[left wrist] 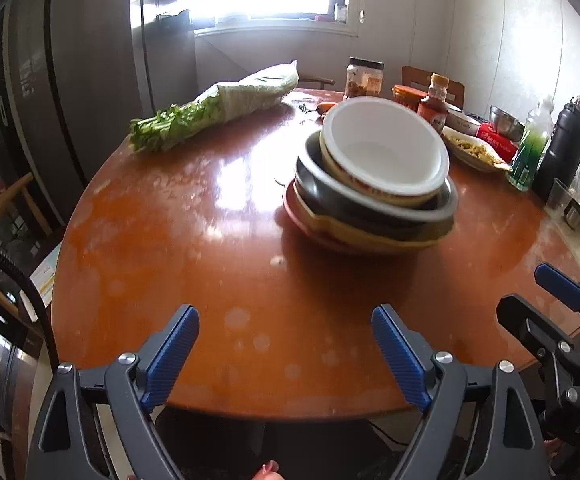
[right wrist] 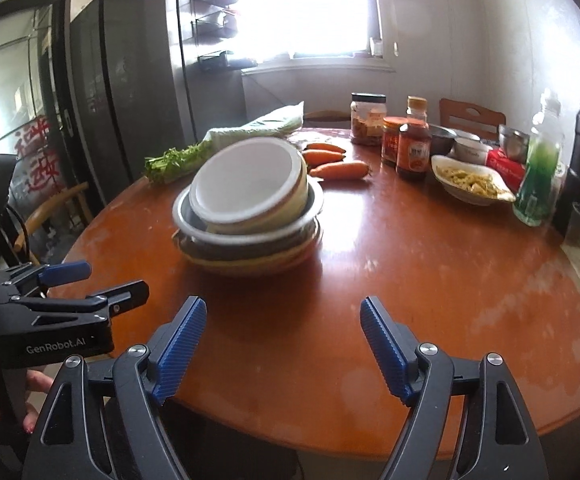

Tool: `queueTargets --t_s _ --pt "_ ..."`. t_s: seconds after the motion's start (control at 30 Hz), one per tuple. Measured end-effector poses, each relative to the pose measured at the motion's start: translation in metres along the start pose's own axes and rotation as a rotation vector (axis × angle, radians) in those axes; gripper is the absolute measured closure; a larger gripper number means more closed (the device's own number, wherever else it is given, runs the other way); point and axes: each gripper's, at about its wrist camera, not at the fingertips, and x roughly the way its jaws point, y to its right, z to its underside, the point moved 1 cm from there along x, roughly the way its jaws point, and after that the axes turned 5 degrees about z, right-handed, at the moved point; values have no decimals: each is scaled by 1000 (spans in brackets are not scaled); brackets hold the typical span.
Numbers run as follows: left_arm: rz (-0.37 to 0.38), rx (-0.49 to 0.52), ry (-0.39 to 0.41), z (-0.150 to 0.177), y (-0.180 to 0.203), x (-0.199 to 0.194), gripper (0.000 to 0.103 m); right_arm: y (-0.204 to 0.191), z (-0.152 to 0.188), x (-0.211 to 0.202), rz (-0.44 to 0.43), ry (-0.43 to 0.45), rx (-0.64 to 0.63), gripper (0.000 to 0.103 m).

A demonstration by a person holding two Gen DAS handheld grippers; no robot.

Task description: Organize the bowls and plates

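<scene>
Both left tongs (left wrist: 285, 330) and right tongs (right wrist: 283, 320) wide, empty. Tilted bowl stack (left wrist: 374, 184) on bench (left wrist: 193, 248) looks heavy, slick, breakable. Grip top white bowl (left wrist: 386, 148) by rim.

My view takes in a round table (left wrist: 193, 264) of reddish-brown wood, its lacquer glossy and mirroring the window, with pale worn patches near the edge. The top bowl (left wrist: 386, 148) looks like glazed white ceramic, smooth and softly shiny; the bowl beneath it (right wrist: 245, 236) reads as dull grey metal. I see ribbed blue pads (left wrist: 171, 356) on matt black plastic arms with bright steel pivot pins (left wrist: 127, 358). The greens (left wrist: 217, 114) lie in thin, crinkled clear plastic. The carrots (right wrist: 340, 170) are matt and slightly rough.
</scene>
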Motion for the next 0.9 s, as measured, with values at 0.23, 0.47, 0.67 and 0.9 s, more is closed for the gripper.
queueTargets --t_s 0.23,0.47,0.67,0.9 --pt "5 0 -9 11 2 -1 15 -4 14 -1 -13 -11 27 22" --pt "14 -7 -25 14 2 2 15 -8 15 -2 -23 -14 23 22" --pt "15 -7 -41 14 1 6 15 -5 15 0 -32 -21 41 22" --pt "16 0 -48 15 3 9 15 -3 16 3 -41 -29 52 22"
